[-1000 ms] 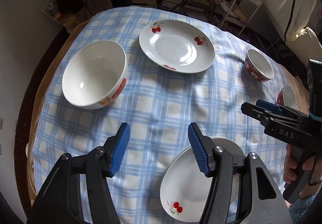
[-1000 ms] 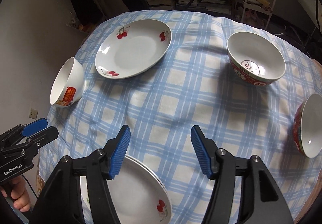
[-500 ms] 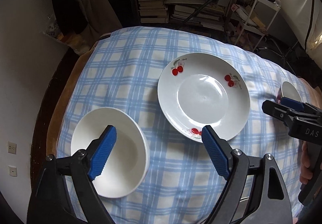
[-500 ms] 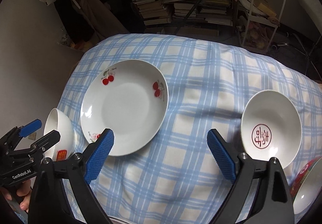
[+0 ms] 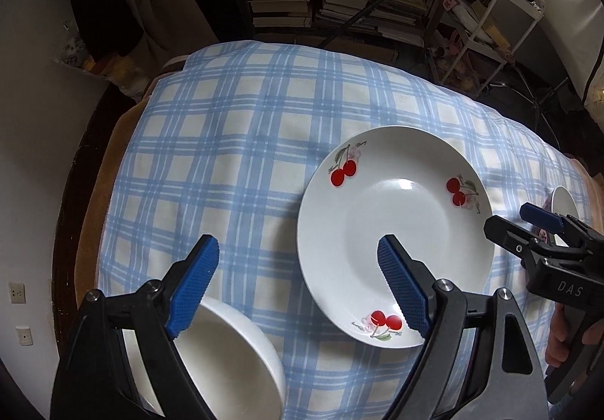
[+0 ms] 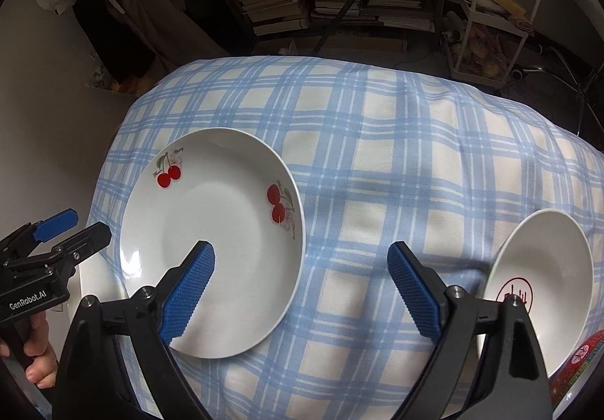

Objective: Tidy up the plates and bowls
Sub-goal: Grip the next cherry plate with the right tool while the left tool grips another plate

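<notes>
While both grippers hung over the checked cloth, nothing was held.
Left gripper (image 5: 298, 280): jaws spread, straddling the cherry plate's (image 5: 396, 231) near-left rim, white bowl (image 5: 226, 359) beneath. Right gripper (image 6: 302, 284): jaws easing inward, nothing between them, red-marked bowl (image 6: 540, 287) beside; likely both set to lift the plate for stacking.

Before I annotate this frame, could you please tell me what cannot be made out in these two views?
Left wrist view: white bowl cut off by the bottom edge, partly behind the left gripper.
Right wrist view: red-patterned bowl cut off at the corner.
Both views: lettering on the cherry plate too small to read.
</notes>
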Motion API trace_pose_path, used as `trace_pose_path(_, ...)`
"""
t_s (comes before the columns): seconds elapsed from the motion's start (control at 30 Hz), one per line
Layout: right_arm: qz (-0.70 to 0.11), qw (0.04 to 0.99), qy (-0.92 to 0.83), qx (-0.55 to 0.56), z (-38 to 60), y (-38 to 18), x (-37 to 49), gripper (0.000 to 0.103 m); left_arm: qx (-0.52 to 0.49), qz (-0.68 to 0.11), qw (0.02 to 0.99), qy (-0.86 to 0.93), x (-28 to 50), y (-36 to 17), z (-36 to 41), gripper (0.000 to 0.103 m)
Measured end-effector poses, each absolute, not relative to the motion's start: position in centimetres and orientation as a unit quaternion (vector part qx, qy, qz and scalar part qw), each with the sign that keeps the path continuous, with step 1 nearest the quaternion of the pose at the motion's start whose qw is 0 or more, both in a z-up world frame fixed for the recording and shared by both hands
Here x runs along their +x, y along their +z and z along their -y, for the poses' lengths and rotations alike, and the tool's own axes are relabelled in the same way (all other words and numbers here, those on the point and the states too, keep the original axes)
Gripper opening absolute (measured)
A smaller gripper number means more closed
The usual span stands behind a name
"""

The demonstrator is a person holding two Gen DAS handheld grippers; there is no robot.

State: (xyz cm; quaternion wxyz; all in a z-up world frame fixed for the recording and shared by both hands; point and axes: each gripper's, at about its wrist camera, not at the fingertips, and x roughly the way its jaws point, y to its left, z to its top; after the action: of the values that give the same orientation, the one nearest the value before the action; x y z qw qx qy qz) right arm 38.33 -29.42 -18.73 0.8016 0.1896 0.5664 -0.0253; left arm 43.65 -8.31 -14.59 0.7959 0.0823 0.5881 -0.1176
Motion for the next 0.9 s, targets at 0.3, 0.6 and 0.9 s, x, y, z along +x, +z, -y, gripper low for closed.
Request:
trace_pose_path(0.3, -0.596, 0.777, -0.019, 0.203, 28.9, -20.6, 39.4, 0.05, 0.049, -0.618, 0.775, -0.121, 46.3, -16.8, 7.2, 0.082)
trace_pose_path(0.6, -0.615, 0.762, -0.017, 0.2, 28.2, -21.7, 39.9, 0.016, 0.02, -0.662, 0.738, -0.127, 46.7, -20.6, 7.5, 0.038)
trace_pose_path(0.9, -0.606, 0.763, -0.026, 0.223, 28.6, -21.7, 39.5, 0.014, 0.021, -0.646, 0.748, -0.147, 45.6, -20.0, 8.2, 0.019)
